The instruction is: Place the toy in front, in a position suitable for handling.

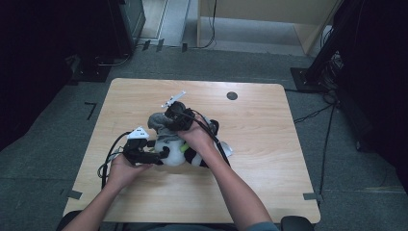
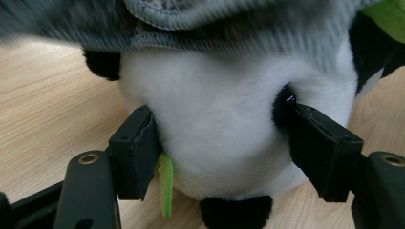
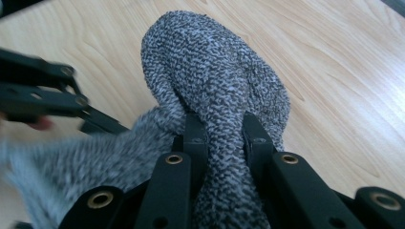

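The left gripper (image 2: 219, 143) clamps the panda plush (image 2: 219, 119) between wide-set jaws. The right gripper (image 3: 224, 138) – jaws nearly closed – pinches the grey knit sock (image 3: 215, 71), which drapes directly above the plush head – ready to pull down.

A knitted hat (image 1: 159, 122) lies atop the plush panda (image 1: 174, 153) at the table's (image 1: 269, 159) middle.
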Demonstrator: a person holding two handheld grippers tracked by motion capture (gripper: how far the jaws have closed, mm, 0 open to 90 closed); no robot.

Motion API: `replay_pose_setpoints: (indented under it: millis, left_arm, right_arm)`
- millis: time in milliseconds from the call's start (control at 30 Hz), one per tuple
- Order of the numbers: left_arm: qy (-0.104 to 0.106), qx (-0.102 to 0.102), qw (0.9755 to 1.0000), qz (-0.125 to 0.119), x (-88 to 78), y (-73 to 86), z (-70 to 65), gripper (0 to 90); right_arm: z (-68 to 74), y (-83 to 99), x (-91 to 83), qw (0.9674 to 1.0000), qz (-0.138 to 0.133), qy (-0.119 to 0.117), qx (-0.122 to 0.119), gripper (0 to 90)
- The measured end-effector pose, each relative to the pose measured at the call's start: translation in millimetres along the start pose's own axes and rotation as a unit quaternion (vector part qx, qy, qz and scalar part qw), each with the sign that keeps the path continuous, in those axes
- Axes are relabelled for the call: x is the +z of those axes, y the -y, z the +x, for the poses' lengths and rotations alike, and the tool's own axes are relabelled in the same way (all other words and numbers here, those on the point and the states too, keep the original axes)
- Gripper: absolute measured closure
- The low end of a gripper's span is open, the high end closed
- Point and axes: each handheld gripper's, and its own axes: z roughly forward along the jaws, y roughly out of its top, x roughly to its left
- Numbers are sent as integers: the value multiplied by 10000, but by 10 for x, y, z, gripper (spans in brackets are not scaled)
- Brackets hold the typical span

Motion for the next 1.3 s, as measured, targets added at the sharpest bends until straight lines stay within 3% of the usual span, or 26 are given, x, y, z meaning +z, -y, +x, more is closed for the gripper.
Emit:
replay_pose_setpoints:
  millis: [100,233,400,533,667,833,933,1033,1167,1300]
  left_arm:
    - [-8,21,10000,-17,-3,-2,-1,315]
    - [1,28,10000,-32,-3,1,4,325]
    - [-6,78,9999,-92,2,-1,-9,349]
    - [6,131,9999,-94,15,-3,-17,354]
    - [15,139,9999,-81,13,2,-15,355]
    - [26,111,9999,-63,10,4,-6,357]
    - [36,76,9999,-67,11,3,4,358]
    - [49,18,10000,-81,12,-1,18,356]
    - [19,55,10000,-46,8,-14,13,355]
    - [20,48,10000,-46,7,-19,22,355]
  right_arm:
    - [-44,26,10,10000,19,29,-13,775]
    - [-127,66,-17,9994,153,278,-96,775]
    - [-333,161,-80,9987,274,377,217,776]
    - [-393,185,-147,9979,358,518,119,777]
    - [-472,206,-238,9965,313,769,121,780]
    - [-676,284,-452,9941,248,1019,286,782]
    - [-756,333,-578,9932,139,1120,276,781]
    - [-812,352,-706,9923,-126,1155,424,781]
    - [-798,335,-855,9917,-586,966,614,781]
    - [-721,248,-997,9908,-946,749,608,781]
